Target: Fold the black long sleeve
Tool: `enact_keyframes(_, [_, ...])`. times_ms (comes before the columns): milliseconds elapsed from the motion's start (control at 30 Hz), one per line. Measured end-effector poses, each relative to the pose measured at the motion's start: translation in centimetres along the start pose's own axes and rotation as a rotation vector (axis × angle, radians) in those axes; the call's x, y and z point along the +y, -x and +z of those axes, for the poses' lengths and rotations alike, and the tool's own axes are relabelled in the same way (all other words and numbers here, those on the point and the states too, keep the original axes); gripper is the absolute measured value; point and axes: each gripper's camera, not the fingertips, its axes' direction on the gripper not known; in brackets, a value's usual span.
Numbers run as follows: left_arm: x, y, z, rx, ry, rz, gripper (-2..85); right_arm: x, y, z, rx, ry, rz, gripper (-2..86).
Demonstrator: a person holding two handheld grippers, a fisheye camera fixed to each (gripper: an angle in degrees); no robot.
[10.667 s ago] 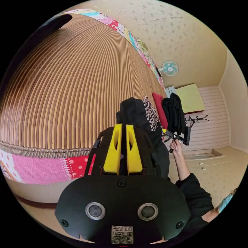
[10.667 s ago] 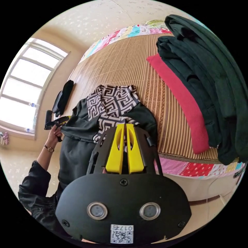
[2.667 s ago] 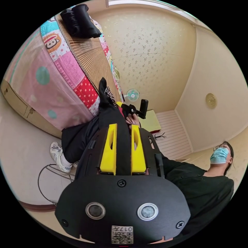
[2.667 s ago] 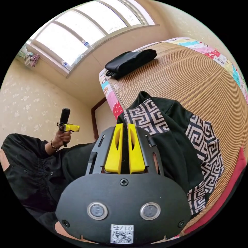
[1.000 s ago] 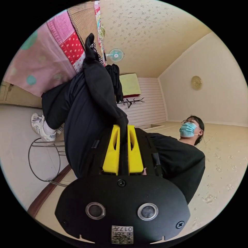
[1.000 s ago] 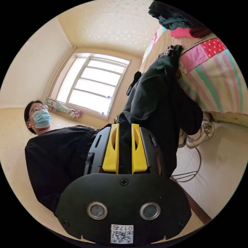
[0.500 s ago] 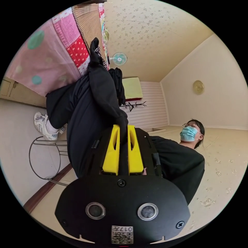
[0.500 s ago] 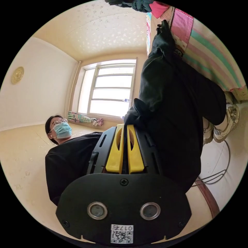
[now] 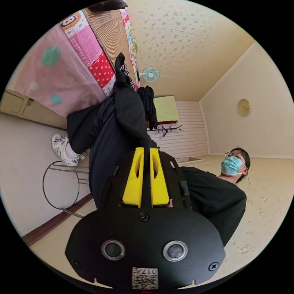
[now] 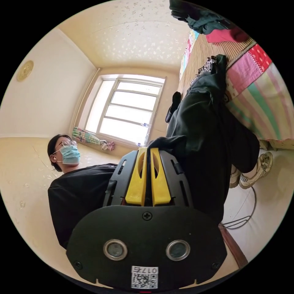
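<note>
Left hand-held gripper [image 9: 146,150]: yellow jaws drawn close together, pinching a fold of the black long sleeve [image 9: 128,116]. From that pinch, dark cloth stretched away toward the bed [image 9: 61,76], over its patchwork quilt edge [image 9: 101,65], with a patch of black-and-white geometric print [image 9: 127,70] at the far end lying on the striped bamboo mat [image 9: 108,27].

Right hand-held gripper [image 10: 147,150]: jaws likewise nearly together, clamped on a bunched corner of the same black long sleeve [image 10: 196,110]. Garment hanging off the bed's side [image 10: 260,101] between the two pinches, upper part draped onto the mat [image 10: 202,52], printed section [image 10: 205,65] just past the quilt edge.

Seen in the left gripper view: a person in a dark top [image 9: 214,196] close behind the gripper, a white sneaker [image 9: 61,148] beside a wire stool frame [image 9: 58,186] on the floor, a wall fan [image 9: 151,74], a dark garment hanging [image 9: 148,104] near a yellow-green panel [image 9: 165,108].

Seen in the right gripper view: a window [image 10: 125,111] behind the person [image 10: 79,190], a folded black item [image 10: 174,105] further along the mat, a red cloth [image 10: 223,35] and a dark green heap [image 10: 199,18] at the bed's far end, sneakers [image 10: 257,171] on the floor below the quilt.
</note>
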Motion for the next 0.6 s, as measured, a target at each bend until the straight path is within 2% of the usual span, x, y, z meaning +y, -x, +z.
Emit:
enact_keyframes(67, [0.4, 0.6, -0.3, 0.066, -0.06, 0.006, 0.6, -0.5, -0.2, 0.5, 0.006, -0.008, 0.014, 2.0])
enact_keyframes(200, [0.2, -0.1, 0.9, 0.078, -0.063, 0.049, -0.3, -1.1, -0.3, 2.3, -0.034, -0.03, 0.029, 1.9])
enact_keyframes(267, [-0.1, -1.1, 1.1, 0.208, -0.136, 0.108, -0.5, -1.3, 0.2, 3.1, -0.02, -0.02, 0.02, 1.8])
enact_keyframes(333, [-0.6, -2.4, 1.2, 0.26, -0.183, 0.147, -0.5, -1.8, 1.2, 3.9, 0.029, 0.019, 0.008, 1.7])
enact_keyframes(600, [-2.7, -8.2, 4.6, 0.194, -0.142, 0.235, -0.6, -3.6, 8.6, 7.0, 0.273, 0.24, -0.09, 1.5])
